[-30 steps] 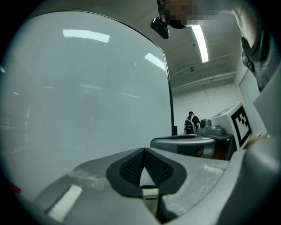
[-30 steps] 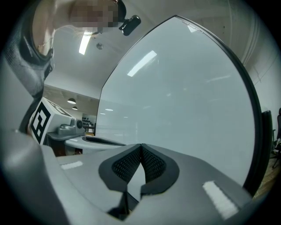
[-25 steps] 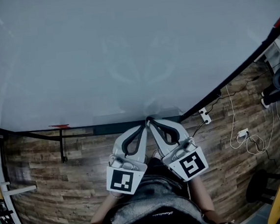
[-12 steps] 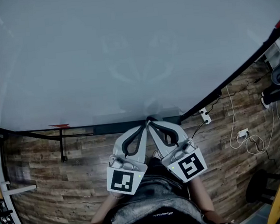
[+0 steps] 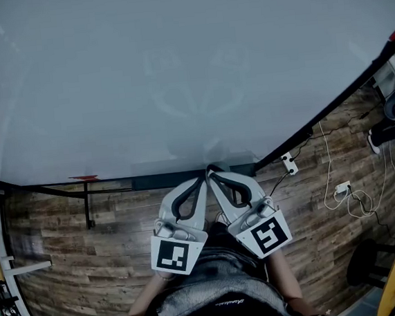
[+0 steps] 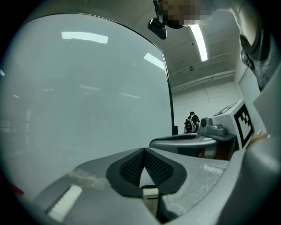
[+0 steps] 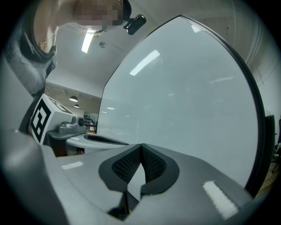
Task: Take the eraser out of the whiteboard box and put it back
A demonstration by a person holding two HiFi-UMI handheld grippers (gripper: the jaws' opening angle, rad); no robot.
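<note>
Eraser and whiteboard box show in no view, so where the eraser lies cannot be told. Such an eraser is probably light, with a soft felt face and a stiffer back, and is best pinched across its long sides. Left gripper and right gripper are both closed and empty. They are held level, tips side by side, near the lower edge of the whiteboard, above a wooden floor.

No readable text; waistband script too small.
</note>
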